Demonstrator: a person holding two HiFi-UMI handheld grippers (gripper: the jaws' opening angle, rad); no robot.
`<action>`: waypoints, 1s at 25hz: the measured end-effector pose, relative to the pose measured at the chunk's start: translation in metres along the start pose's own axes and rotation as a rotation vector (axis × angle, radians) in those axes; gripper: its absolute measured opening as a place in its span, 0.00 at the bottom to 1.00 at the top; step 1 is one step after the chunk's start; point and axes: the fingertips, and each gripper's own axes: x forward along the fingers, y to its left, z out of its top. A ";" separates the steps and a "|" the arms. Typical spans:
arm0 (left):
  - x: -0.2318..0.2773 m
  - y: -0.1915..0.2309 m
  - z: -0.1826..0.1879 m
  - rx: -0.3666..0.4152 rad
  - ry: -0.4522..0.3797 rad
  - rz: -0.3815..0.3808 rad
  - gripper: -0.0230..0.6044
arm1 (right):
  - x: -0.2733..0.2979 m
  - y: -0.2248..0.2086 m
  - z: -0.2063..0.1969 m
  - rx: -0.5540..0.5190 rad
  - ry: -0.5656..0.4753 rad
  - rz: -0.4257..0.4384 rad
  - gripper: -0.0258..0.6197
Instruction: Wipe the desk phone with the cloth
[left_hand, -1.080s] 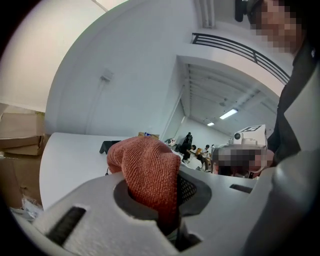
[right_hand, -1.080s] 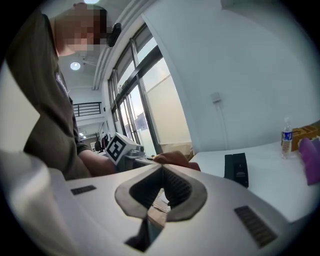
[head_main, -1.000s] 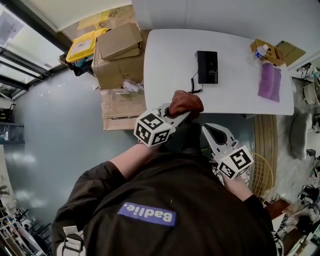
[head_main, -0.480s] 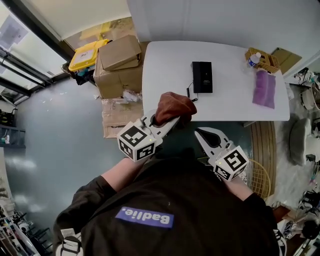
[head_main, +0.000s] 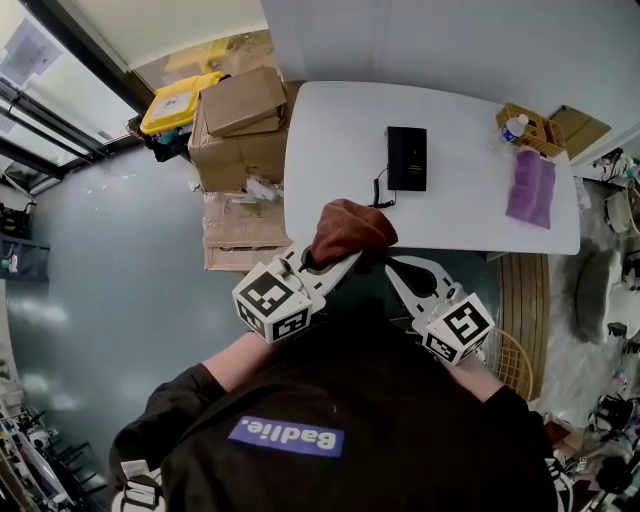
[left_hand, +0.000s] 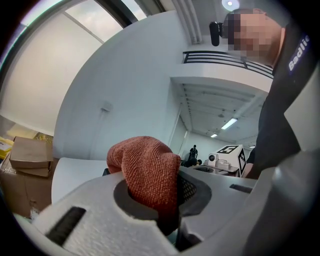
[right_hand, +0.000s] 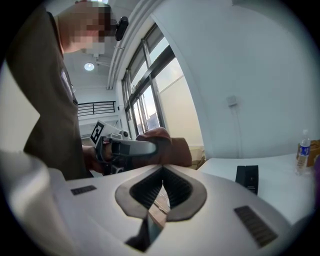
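Note:
A black desk phone (head_main: 407, 158) lies on the white table (head_main: 330, 130), its curly cord trailing toward the near edge; the right gripper view shows the phone (right_hand: 247, 177) too. My left gripper (head_main: 325, 255) is shut on a rust-red cloth (head_main: 346, 229), which bulges out above its jaws (left_hand: 147, 172). It hovers over the table's near edge, short of the phone. My right gripper (head_main: 393, 264) is held just off that edge, to the right of the left one, jaws shut with nothing between them (right_hand: 162, 179).
A purple cloth (head_main: 531, 188) and a wicker basket (head_main: 534, 128) holding a water bottle (head_main: 514, 127) sit at the table's right end. Cardboard boxes (head_main: 240, 120) and a yellow bin (head_main: 178, 100) are stacked on the floor left of the table.
Both grippers and the cloth have shifted slightly left and back toward the body; the view moved with the head. The cloth stays gripped.

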 end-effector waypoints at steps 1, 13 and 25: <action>0.000 -0.001 -0.001 0.001 -0.001 0.001 0.11 | 0.000 0.000 -0.001 0.000 0.001 0.003 0.09; -0.005 -0.010 -0.007 0.018 0.001 0.013 0.11 | -0.007 0.009 -0.001 -0.010 -0.010 0.002 0.09; -0.005 -0.018 -0.009 0.023 0.000 0.009 0.11 | -0.016 0.011 0.000 -0.017 -0.023 -0.013 0.09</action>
